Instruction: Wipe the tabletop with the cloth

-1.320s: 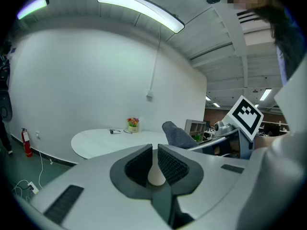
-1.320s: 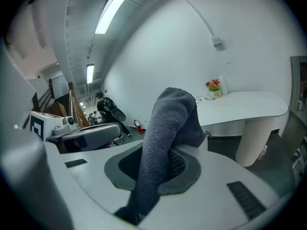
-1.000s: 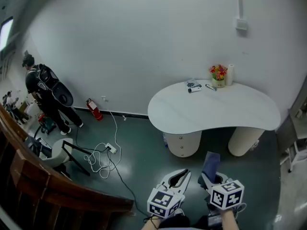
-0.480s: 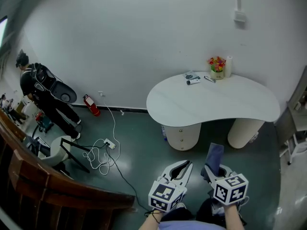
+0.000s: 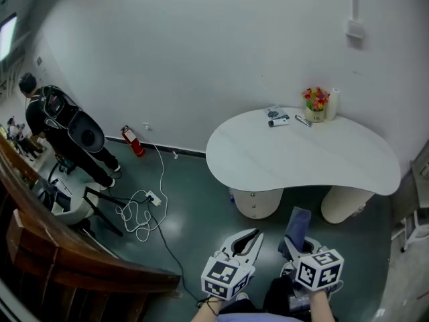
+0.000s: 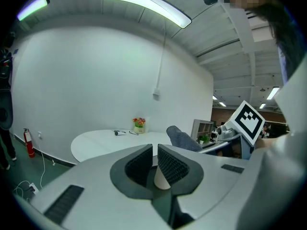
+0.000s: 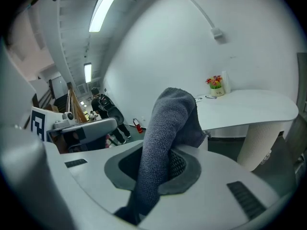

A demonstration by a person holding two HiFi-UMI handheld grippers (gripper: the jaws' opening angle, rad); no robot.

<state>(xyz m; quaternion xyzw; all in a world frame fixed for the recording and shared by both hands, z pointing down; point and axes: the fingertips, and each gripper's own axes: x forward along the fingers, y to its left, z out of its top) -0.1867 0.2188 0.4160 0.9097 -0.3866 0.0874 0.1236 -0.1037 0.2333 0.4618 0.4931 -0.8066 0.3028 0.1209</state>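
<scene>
Two grippers hang low over the dark green floor (image 5: 201,200), on the near side of the table and apart from it. The left gripper (image 5: 253,237) has its jaws pressed together, with only a sliver of gap at the tips and nothing between them. The right gripper (image 5: 297,245) pinches the cloth (image 7: 169,123), a grey-blue towel that stands up out of the jaws and folds over at the top; its lower end trails down past the pads. In the head view the cloth points toward the tabletop (image 5: 301,159) without touching it.

The tabletop is white and kidney-shaped, on two round pale legs. Its near and middle parts are bare. At its far edge, by the wall, stand a small pot of flowers (image 5: 315,102) and a white roll (image 5: 332,103) just beside it, with a few small items (image 5: 278,118) lying to their left.

Well off to the left a person (image 5: 64,129) in dark clothes stands near a red extinguisher (image 5: 132,141) by the wall. A white cable (image 5: 141,213) lies looped on the floor, and a wooden rail (image 5: 60,253) crosses the lower left corner.
</scene>
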